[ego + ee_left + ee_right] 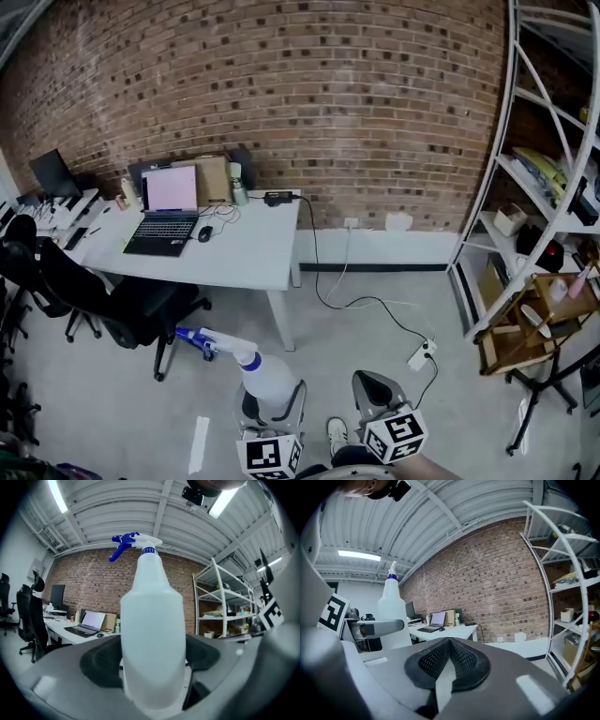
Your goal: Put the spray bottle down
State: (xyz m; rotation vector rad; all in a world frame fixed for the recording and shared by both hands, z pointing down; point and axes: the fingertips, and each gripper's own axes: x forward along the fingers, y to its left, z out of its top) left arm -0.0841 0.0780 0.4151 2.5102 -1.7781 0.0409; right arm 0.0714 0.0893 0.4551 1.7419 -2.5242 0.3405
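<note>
My left gripper (272,403) is shut on a white spray bottle (266,377) with a blue trigger head (202,340), held above the floor at the bottom middle of the head view. In the left gripper view the spray bottle (151,634) fills the centre between both pads (101,663), nozzle (125,544) pointing left. My right gripper (373,392) hangs just right of it, shut with nothing held; its ribbed pads (449,662) meet. The right gripper view shows the bottle (392,616) at left.
A white desk (225,246) with a laptop (167,212) stands ahead at the left, a black office chair (112,305) before it. A cable and power strip (419,355) lie on the grey floor. White shelving (534,169) and a wooden stand (525,323) are at right.
</note>
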